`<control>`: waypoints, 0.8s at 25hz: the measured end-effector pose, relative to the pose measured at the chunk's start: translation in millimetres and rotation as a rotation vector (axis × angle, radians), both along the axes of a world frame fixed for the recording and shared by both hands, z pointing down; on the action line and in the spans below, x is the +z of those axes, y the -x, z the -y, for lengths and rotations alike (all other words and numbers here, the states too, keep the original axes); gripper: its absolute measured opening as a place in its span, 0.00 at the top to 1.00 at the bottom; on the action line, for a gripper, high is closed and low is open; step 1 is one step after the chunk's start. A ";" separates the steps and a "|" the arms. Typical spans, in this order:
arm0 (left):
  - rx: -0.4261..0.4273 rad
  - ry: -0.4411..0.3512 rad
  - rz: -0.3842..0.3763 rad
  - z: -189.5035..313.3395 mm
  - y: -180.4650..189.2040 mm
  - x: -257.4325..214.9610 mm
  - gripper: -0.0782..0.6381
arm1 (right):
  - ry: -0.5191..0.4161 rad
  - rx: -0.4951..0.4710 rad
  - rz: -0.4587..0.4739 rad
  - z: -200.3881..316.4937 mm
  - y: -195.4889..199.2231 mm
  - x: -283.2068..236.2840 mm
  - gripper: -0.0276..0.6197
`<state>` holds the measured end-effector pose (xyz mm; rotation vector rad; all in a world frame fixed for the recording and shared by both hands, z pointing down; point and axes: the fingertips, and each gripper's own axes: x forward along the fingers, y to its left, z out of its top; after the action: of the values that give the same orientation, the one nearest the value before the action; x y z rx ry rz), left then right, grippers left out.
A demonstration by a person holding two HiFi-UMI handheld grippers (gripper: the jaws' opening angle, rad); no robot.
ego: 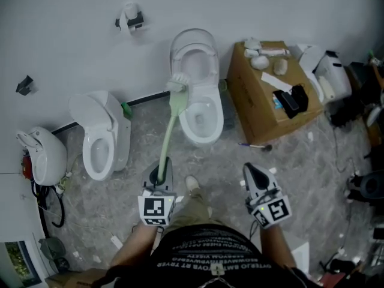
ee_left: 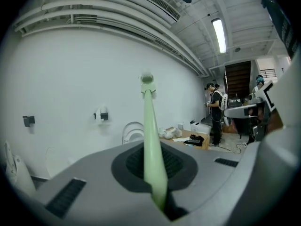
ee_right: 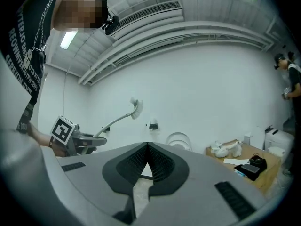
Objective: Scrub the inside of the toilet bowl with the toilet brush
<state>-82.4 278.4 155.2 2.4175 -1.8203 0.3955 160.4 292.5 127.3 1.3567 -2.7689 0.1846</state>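
A pale green toilet brush (ego: 168, 134) points up and away from me, its white bristle head (ego: 177, 83) level with the left rim of the middle toilet (ego: 202, 110), whose lid stands up. My left gripper (ego: 160, 173) is shut on the lower end of the brush's handle (ee_left: 152, 140), and the brush head (ee_left: 147, 78) is raised in the air against the wall. To the right, my right gripper (ego: 252, 171) is shut with nothing in it; its pads (ee_right: 155, 161) meet at the tips. In the right gripper view the brush head (ee_right: 136, 108) shows at the left.
A second toilet (ego: 102, 138) and a urinal (ego: 41, 155) stand to the left. An open cardboard box (ego: 264, 110) with small items sits right of the middle toilet. Equipment and cables lie at the far right (ego: 360, 107). A person (ee_left: 216, 113) stands in the background.
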 end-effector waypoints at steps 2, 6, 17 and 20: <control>0.005 -0.004 0.000 9.6 -2.4 1.0 0.89 | -0.009 0.012 -0.010 11.9 -1.6 -2.5 0.95; -0.013 -0.056 -0.029 30.7 -6.5 -8.0 0.89 | -0.054 -0.010 -0.071 31.7 7.5 -9.4 0.95; -0.044 -0.116 -0.021 105.1 3.0 -21.2 0.89 | -0.099 -0.068 -0.144 121.9 36.0 -28.2 0.95; -0.039 -0.112 -0.017 124.5 11.1 -22.3 0.89 | -0.105 -0.071 -0.136 146.9 47.1 -31.3 0.95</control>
<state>-93.5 153.9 133.0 2.4447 -1.9285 0.2758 113.3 145.6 96.0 1.2383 -2.7415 -0.0551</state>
